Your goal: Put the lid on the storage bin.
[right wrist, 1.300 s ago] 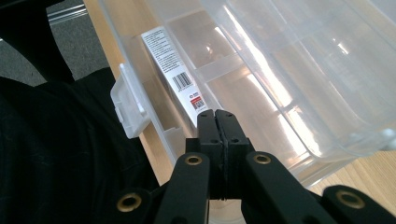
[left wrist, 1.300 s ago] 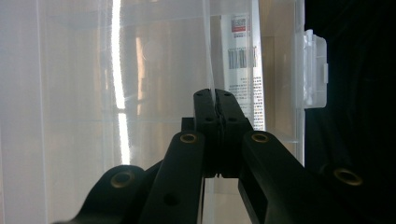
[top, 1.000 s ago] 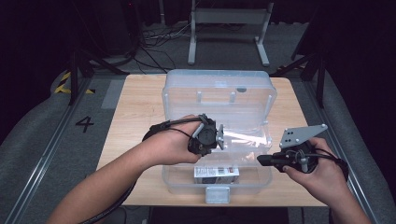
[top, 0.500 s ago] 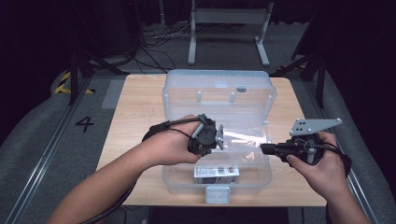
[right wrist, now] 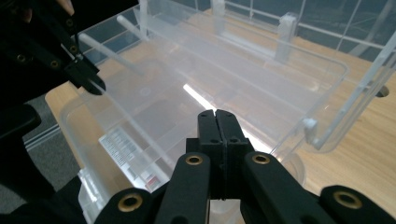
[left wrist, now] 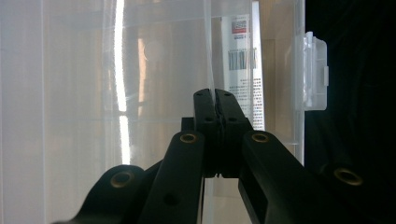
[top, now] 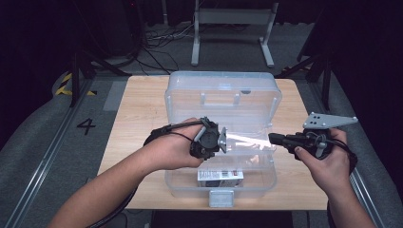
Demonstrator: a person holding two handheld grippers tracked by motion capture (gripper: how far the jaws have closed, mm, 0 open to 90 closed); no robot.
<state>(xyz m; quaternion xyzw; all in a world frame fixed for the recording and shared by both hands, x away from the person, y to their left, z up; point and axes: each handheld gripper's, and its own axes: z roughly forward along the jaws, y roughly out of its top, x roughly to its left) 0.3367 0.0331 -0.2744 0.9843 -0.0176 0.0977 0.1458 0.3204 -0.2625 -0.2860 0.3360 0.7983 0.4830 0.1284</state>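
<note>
A clear plastic box (top: pixel 171 180) stands open on the wooden table (top: pixel 138 109), its lid (top: pixel 223 88) tilted back. A clear inner tray (right wrist: pixel 261 88) lies tilted in it. My left gripper (top: pixel 222 140) reaches in from the left and is shut on the tray's thin edge (left wrist: pixel 211 56); the right gripper view has that gripper (right wrist: pixel 93 84) at upper left. My right gripper (top: pixel 272 138) points left at the box's right wall. Its jaws (right wrist: pixel 218 113) are together above the tray, and I see nothing between them. A printed label card (top: pixel 220 176) lies in the box's front part.
The box's front latch (top: pixel 221 198) hangs over the table's near edge. Bare wood lies to the left and right of the box. A metal stand (top: pixel 233 28) and cables sit on the floor behind the table.
My right gripper has risen, shifted right and farther from me, and now points level at the box's right wall. My left gripper has stayed on the tray edge.
</note>
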